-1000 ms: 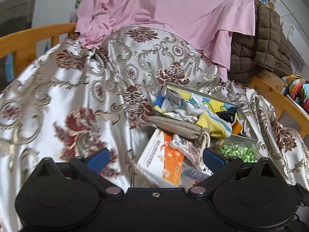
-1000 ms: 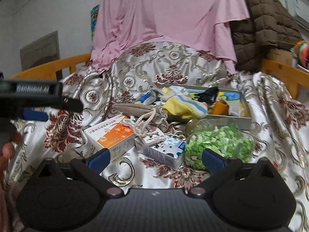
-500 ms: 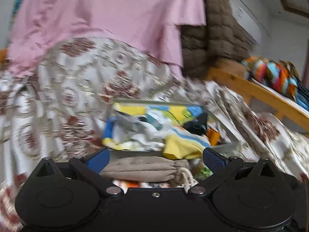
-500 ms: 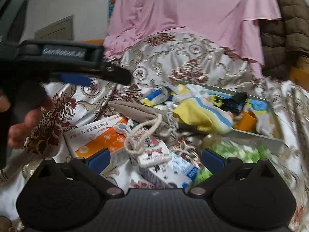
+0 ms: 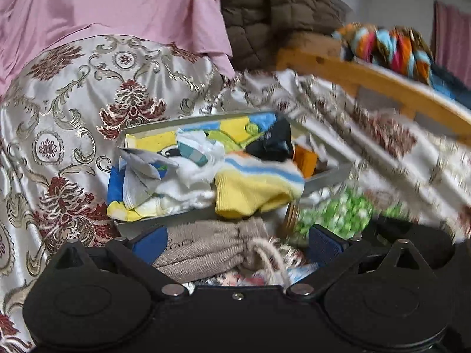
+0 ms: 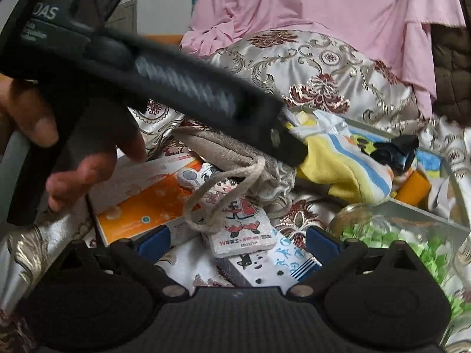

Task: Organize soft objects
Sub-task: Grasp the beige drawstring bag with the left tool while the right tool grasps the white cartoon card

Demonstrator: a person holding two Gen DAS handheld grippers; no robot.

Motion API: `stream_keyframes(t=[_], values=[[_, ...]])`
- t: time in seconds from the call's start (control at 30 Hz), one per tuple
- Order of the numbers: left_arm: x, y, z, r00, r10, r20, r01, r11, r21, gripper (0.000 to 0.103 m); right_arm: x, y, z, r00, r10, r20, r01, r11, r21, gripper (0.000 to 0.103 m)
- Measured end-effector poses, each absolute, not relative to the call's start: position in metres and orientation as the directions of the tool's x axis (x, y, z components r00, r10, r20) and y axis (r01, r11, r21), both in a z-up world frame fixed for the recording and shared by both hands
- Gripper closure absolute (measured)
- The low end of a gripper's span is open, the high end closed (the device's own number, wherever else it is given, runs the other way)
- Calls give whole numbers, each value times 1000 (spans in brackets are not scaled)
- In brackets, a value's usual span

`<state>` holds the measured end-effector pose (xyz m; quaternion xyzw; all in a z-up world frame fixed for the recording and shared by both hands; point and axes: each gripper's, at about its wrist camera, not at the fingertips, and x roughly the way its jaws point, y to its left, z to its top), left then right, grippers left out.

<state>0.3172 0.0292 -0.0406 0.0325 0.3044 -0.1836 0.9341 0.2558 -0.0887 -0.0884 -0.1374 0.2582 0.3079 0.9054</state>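
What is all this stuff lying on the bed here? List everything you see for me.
Drawstring pouch: one, beige, between the left gripper's open fingers.
Sock: one, yellow with blue stripes, hanging over the tray's edge.
Tray: one, grey, heaped with cloth.
Box: one, orange and white, left.
Cartoon charm: one, white, under the cord.
Jar: one, clear, holding green bits.
Bedspread: cream, floral.
Left gripper: black, open.
Right gripper: black, open.
Hand: one, holding the left gripper.

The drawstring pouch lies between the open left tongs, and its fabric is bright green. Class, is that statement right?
Not quite: the drawstring pouch is beige-brown, not green, as the left wrist view shows. It does lie between the open left tongs; the green stuff sits apart, to the right.
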Motion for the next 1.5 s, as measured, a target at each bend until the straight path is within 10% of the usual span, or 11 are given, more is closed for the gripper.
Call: stream_keyframes(t=[1.13, 1.5], values=[[331, 76, -44, 651, -315, -691, 229, 949, -218, 67, 281, -89, -95, 665, 512, -544, -631, 775, -42, 31], [329, 77, -46, 673, -302, -675, 188, 953, -239, 73, 289, -84, -97, 621, 523, -583, -674, 737, -57, 31]])
